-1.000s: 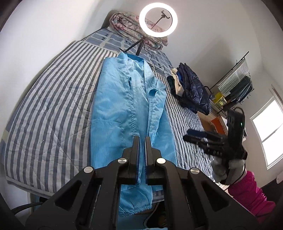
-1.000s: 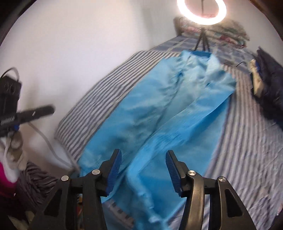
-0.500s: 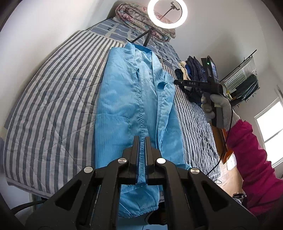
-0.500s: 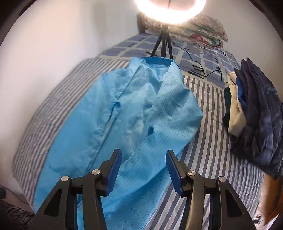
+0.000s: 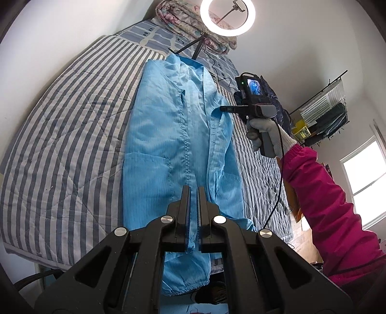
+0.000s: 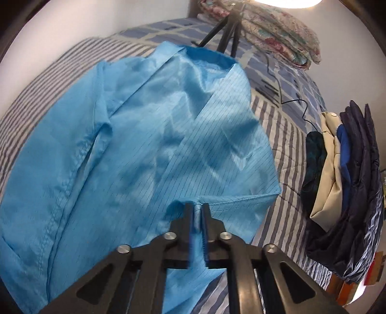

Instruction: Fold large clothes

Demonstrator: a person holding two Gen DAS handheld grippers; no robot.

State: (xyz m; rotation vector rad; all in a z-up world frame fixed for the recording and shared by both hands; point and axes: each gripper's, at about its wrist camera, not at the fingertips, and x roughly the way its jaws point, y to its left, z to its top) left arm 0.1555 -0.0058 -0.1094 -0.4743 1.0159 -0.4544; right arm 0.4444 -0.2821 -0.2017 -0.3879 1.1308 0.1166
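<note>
A large light-blue coat [image 5: 173,135] lies lengthwise on the striped bed [image 5: 62,135], collar toward the far end, hem hanging over the near edge. My left gripper [image 5: 192,190] is shut on the coat's fabric near the hem, along the front seam. My right gripper [image 6: 197,207] is shut on the coat's [image 6: 149,149] right edge at a folded corner. In the left wrist view the right gripper [image 5: 222,109] is at the coat's right side, held by a gloved hand in a pink sleeve.
A ring light [image 5: 226,18] on a tripod stands at the bed's far end, with folded quilts [image 6: 277,36] behind it. A pile of dark and beige clothes [image 6: 347,183] lies on the bed's right side. A cable runs across the bed. A rack stands by the window.
My right gripper has moved up along the coat's right side and closed on its edge; it was open before. My left gripper stays shut on the fabric near the hem.
</note>
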